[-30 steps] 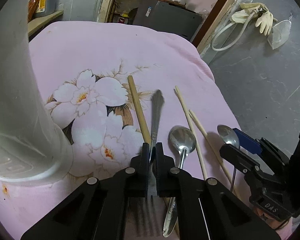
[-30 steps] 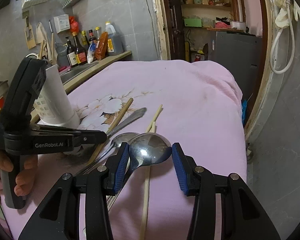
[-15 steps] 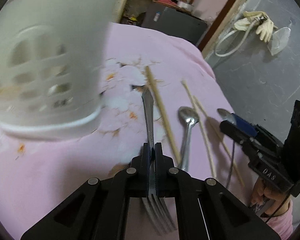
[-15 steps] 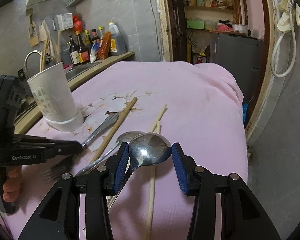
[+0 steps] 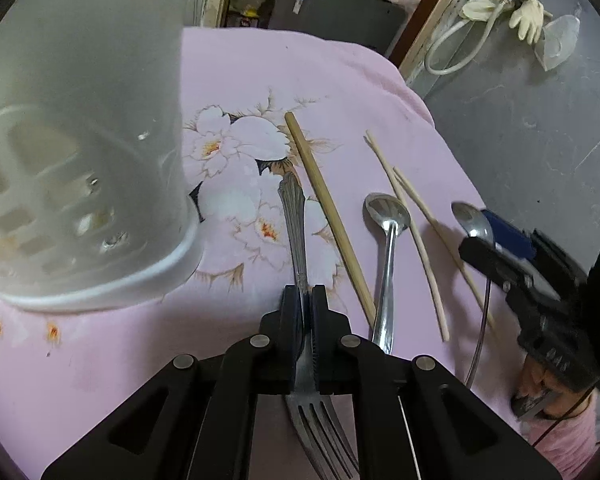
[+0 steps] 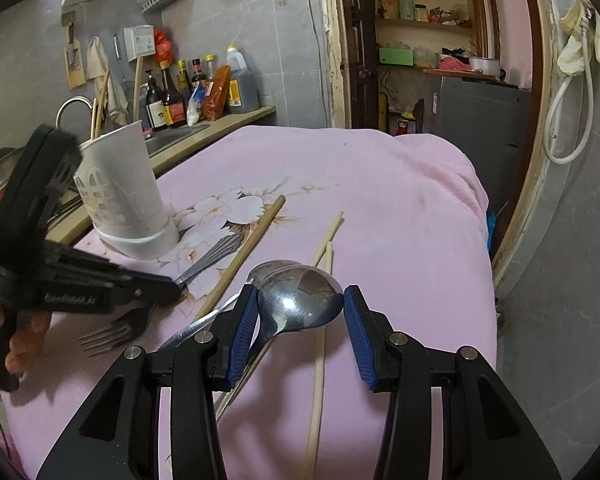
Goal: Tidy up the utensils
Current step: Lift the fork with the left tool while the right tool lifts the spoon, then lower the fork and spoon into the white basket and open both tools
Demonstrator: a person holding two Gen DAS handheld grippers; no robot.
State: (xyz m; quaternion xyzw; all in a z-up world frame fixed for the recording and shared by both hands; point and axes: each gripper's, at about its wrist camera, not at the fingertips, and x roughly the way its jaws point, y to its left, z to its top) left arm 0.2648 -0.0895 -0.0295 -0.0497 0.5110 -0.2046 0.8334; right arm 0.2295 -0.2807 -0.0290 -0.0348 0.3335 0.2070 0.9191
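Note:
My left gripper (image 5: pixel 306 294) is shut on the neck of a steel fork (image 5: pixel 294 220). Its handle points away toward the flower print and its tines point back under the gripper. In the right wrist view that gripper (image 6: pixel 176 292) holds the fork (image 6: pixel 112 334) just in front of the white slotted utensil holder (image 6: pixel 124 196). The holder (image 5: pixel 80 180) looms close on the left. My right gripper (image 6: pixel 300 308) is shut on the bowl of a steel spoon (image 6: pixel 300 300), blue pads on both sides. From the left view the same spoon (image 5: pixel 474 220) hangs in it above the cloth.
On the pink flowered cloth (image 5: pixel 340 80) lie a second spoon (image 5: pixel 388 220), a thick wooden stick (image 5: pixel 328 216) and two thin chopsticks (image 5: pixel 416 232). The table drops to grey floor on the right. A counter with bottles (image 6: pixel 204 88) and a sink runs behind the holder.
My left gripper has shifted back and to the left with the fork, which has swung so its handle now lies left of the thick stick. The right gripper and its spoon have stayed put.

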